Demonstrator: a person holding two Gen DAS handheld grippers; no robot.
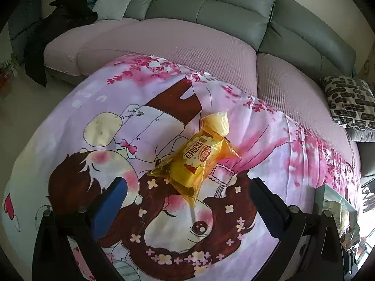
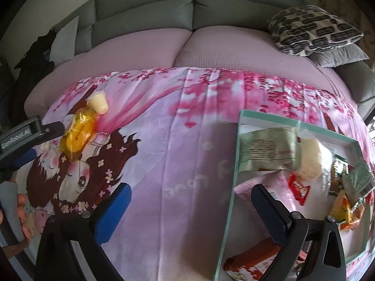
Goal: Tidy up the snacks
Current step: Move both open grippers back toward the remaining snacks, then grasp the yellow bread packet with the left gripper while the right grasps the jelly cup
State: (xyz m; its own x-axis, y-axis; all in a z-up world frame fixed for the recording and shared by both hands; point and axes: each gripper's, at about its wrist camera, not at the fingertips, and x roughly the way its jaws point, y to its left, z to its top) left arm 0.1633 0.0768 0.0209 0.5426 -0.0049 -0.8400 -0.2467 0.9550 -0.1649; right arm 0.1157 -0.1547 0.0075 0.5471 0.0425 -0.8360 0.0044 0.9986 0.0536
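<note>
A yellow wrapped snack (image 1: 199, 159) lies on the pink cartoon cloth (image 1: 93, 107), with a pale jelly cup (image 1: 218, 123) touching its far end. My left gripper (image 1: 187, 188) is open, its jaws spread on both sides of the snack's near end, holding nothing. In the right wrist view the snack (image 2: 77, 133) and cup (image 2: 98, 103) lie far left, with the left gripper (image 2: 35, 138) beside them. My right gripper (image 2: 191, 196) is open and empty by the left wall of a clear glass box (image 2: 230, 182) that holds several wrapped snacks (image 2: 267, 152).
A grey sofa with pink seat covers (image 1: 187, 42) runs behind the cloth. A black-and-white patterned cushion (image 2: 311, 30) lies at the right, dark clothes (image 1: 70, 7) at the left. The glass box also shows at the left view's right edge (image 1: 337, 208).
</note>
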